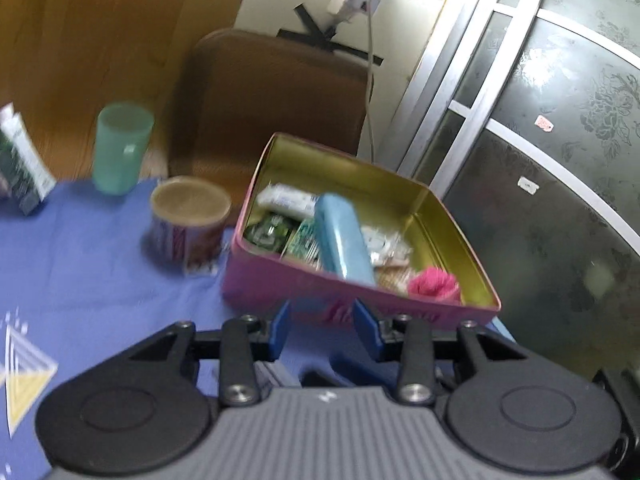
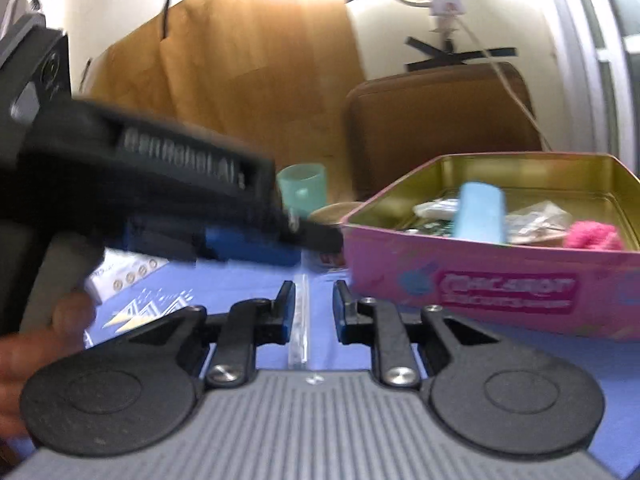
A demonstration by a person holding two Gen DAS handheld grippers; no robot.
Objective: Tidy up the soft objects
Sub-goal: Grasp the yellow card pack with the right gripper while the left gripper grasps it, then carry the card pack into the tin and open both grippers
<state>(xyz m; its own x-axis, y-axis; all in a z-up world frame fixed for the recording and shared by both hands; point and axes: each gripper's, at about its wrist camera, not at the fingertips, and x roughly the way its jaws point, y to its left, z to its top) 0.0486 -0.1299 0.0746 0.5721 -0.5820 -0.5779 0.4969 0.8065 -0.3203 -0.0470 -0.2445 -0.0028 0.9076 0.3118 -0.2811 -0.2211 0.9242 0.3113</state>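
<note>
Left gripper (image 1: 322,326) is hovering low over the blue cloth (image 1: 100,264) on the desk, jaws parted a moderate gap, holding nothing. The pink tin (image 1: 280,288) is sitting just ahead of the jaws, near wall almost at the fingertips; can't tell if touching, frame is blurred.

Inside the tin: a light blue block (image 1: 342,236) is leaning up against the near wall, tilted, top end poking above the rim. A pink fuzzy ball (image 1: 434,284) is lying in the near-right corner. Behind the block, a white packet (image 1: 286,200), green packets (image 1: 272,232) and a clear crinkly wrapper (image 1: 384,246) are lying flat on the gold floor.

Right gripper (image 2: 314,304) is also low over the cloth, jaws parted a narrow-to-moderate gap, gripping nothing. A clear thin strip (image 2: 301,320) is lying on the cloth in line with the gap, running toward the camera. The tin is sitting ahead and to the right of these jaws, apart from them.

Left view only: a green cup (image 1: 120,148) at the far cloth edge, a round paper tub (image 1: 188,220) just left of the tin, a green-and-white carton (image 1: 20,160) at far left, frosted glass doors (image 1: 560,160) on the right.

Right view only: the left gripper's body from the side, blue fingers pointing at the tin's left corner, the person's hand (image 2: 36,344) on its handle, a white card (image 2: 120,272) on the cloth under it, and the label on the tin's side, unreadable.

Both views: a brown chair (image 1: 272,104) behind the desk.
</note>
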